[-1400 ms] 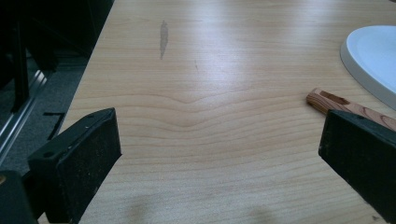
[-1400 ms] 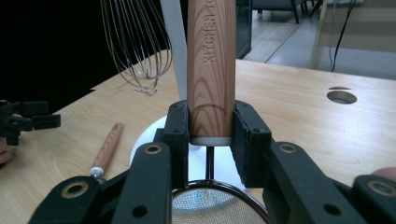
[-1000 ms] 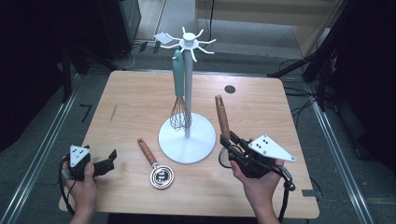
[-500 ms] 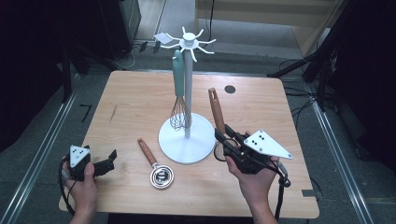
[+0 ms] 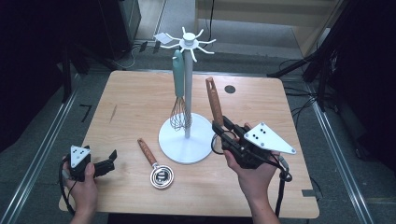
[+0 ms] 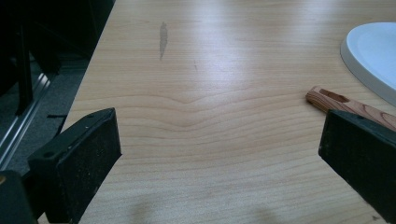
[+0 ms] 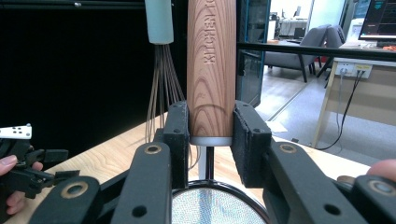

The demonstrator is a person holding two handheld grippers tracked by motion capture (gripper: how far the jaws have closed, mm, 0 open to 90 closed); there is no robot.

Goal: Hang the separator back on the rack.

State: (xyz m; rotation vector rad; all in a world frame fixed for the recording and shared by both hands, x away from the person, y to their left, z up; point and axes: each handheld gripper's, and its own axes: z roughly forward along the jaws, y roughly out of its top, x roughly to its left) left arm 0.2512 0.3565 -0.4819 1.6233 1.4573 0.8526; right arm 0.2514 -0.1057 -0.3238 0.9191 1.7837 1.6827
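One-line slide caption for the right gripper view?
Right gripper clamps a wooden-handled strainer upright by its handle, beside the hanging whisk.

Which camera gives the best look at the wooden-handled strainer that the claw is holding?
The right gripper view: the wooden-handled strainer sits close up, with grain, lettering and mesh. The high view shows its handle small, above the right claw.

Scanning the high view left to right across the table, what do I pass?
Left gripper → small strainer → whisk on the stand → wooden-handled strainer → right gripper.
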